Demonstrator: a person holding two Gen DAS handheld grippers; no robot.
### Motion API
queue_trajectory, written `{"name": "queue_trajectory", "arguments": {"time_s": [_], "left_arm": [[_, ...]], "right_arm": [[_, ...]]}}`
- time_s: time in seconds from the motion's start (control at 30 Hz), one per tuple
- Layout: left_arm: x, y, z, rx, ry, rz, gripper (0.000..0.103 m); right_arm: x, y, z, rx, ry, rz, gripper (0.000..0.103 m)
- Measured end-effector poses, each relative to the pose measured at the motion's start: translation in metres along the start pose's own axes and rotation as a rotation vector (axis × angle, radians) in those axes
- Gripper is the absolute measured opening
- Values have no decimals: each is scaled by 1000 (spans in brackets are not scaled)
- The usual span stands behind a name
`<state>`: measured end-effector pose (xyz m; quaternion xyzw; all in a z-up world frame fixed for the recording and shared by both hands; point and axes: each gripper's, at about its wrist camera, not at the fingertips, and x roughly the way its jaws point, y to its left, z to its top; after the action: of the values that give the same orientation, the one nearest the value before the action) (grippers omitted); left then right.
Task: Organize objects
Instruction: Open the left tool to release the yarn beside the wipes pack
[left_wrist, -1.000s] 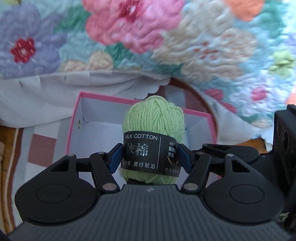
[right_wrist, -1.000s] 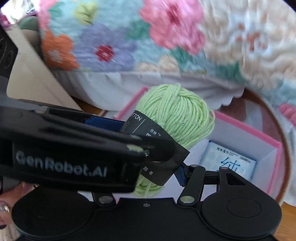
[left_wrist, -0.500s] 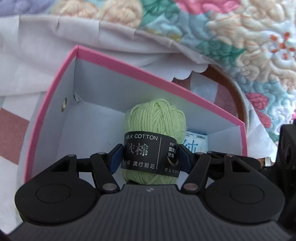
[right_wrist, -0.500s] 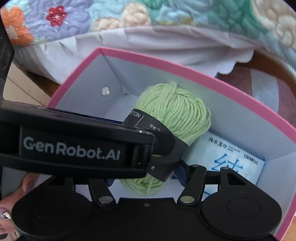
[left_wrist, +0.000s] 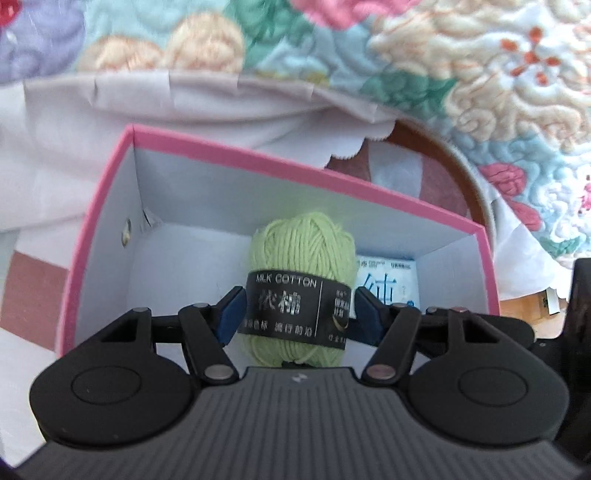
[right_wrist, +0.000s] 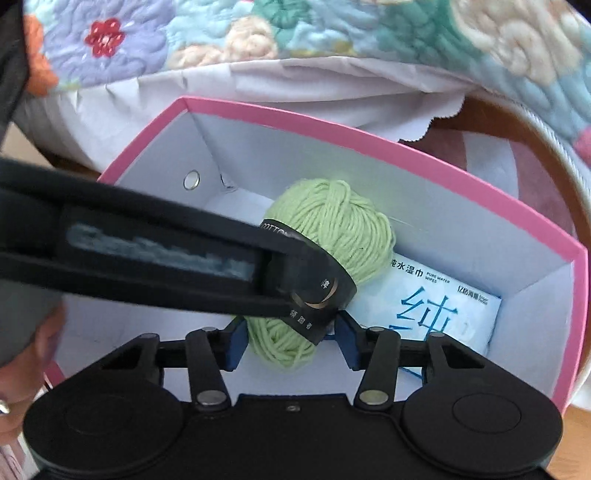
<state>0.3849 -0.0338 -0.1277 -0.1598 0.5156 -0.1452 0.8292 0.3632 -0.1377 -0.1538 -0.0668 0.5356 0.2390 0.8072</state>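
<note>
A green yarn ball (left_wrist: 301, 243) with a black "MILK COTTON" label hangs low inside a pink box (left_wrist: 110, 206) with white walls. My left gripper (left_wrist: 297, 312) grips it by the label, blue pads pressed on both sides, jaws closing a little. In the right wrist view the same yarn ball (right_wrist: 332, 218) shows, with the left gripper's black finger (right_wrist: 166, 258) crossing from the left. My right gripper (right_wrist: 291, 343) is closing, its pads touching the ball's lower end. A pale blue wet wipes packet (right_wrist: 443, 306) lies flat on the box floor to the right of the ball.
A flowered quilt (left_wrist: 480, 74) and a white sheet (left_wrist: 184, 103) hang just behind the pink box (right_wrist: 443, 170). A round brown-edged mat (left_wrist: 461, 166) lies under the box's far right corner. A person's hand (right_wrist: 37, 350) is at lower left.
Both grippers have come down with the yarn ball from above the rim into the box. The right gripper's pads have drawn in against the ball.
</note>
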Motion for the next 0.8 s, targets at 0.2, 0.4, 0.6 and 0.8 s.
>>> {"name": "queue_trajectory", "arguments": {"time_s": [0.2, 0.4, 0.6, 0.8], "left_arm": [[12, -7, -1, 20, -14, 63, 40], [-3, -14, -7, -7, -10, 56, 50], [-45, -31, -24, 30, 26, 110, 54], [-108, -36, -37, 64, 30, 112, 56]], "right_arm": [[0, -5, -5, 30, -3, 27, 57], [-30, -8, -19, 59, -51, 59, 60], [-77, 1, -35, 39, -82, 37, 61], [-124, 13, -49, 49, -97, 40, 62]]}}
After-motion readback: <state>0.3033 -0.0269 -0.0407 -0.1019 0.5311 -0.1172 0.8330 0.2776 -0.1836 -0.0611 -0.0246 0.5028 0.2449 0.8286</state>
